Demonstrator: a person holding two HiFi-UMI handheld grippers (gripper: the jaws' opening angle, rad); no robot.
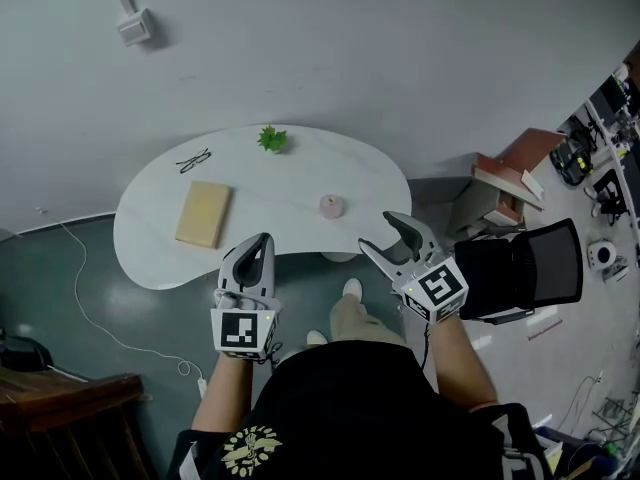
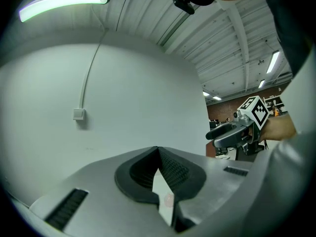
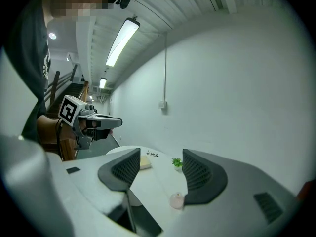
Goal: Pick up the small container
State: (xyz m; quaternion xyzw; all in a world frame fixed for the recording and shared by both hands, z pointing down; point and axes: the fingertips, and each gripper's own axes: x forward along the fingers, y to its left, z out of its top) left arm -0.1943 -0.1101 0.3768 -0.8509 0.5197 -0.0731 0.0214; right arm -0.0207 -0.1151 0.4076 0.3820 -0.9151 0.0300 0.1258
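Hovering near table [image 1: 300, 183]; left gripper [image 1: 262, 240] closed; right gripper [image 1: 380, 233] spread.

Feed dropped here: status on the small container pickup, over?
Left gripper shut, empty; right gripper open, empty. Small round pink container untouched on white kidney-shaped table. Nothing blocks the approach.

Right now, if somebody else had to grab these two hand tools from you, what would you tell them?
The left gripper has its fingers shut on nothing and is held in the air at the near side of the table.
The right gripper has its fingers open and is empty, also in the air, aimed roughly over the table.
The pink container stands on the table near its front edge, closer to the right gripper, and nothing touches it.
Done: nothing yet.
Left: probably bring the open right gripper around the container, close and lift.
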